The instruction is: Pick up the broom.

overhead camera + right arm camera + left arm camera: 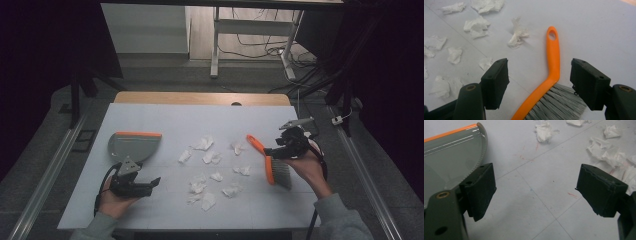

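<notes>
An orange-handled brush with grey bristles lies on the white table cover at the right, handle pointing away. My right gripper hovers just over it, open. In the right gripper view the handle runs between the wide-apart jaws of that gripper, with neither pad touching it. A grey dustpan with an orange lip sits at the left. My left gripper is open beside its near edge, holding nothing. In the left gripper view the dustpan lies left of the open gripper. Several crumpled paper scraps are scattered between brush and dustpan.
The white cover spans most of the table, with a wooden strip bare along the far edge. Metal rails run along both sides. Desk legs and floor cables lie beyond the table.
</notes>
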{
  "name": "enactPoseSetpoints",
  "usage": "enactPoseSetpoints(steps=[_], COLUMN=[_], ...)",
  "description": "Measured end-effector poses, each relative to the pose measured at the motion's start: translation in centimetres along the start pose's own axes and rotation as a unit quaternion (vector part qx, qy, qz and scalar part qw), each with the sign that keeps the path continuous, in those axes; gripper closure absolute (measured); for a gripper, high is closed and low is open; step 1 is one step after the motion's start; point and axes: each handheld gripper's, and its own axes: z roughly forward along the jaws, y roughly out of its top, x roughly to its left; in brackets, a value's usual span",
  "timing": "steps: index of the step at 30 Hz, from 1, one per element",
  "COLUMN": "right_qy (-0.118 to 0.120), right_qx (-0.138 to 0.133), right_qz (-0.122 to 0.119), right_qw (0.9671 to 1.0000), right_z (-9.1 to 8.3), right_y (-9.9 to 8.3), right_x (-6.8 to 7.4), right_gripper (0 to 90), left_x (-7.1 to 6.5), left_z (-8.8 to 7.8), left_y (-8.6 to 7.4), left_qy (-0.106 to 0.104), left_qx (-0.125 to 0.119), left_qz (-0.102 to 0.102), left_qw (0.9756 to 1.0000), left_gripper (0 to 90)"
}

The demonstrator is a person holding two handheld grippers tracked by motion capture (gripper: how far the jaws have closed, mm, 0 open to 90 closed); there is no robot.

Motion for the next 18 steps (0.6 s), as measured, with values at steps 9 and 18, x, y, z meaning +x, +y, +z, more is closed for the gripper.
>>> enactPoseSetpoints(steps=[9, 18], right_qy=[-0.003, -0.016], right_qx=[0.090, 0.154], right_qz=[0.017, 0.032], right_qw=[0.9958, 0.9874], right_z=[3.3, 6.6], right_y=[2.1, 2.1], right_x=[-1.3, -2.3], right_gripper=[31.1, 31.0], left_x=[0.1, 0.0], left_z=[0.3, 0.2], left_y=[-0.1, -0.1], left_qy=[-0.003, -0.008], left_qx=[0.003, 0.001], left_qz=[0.000, 0.000], left_qw=[1.0000, 1.0000], left_gripper=[16.6, 16.6])
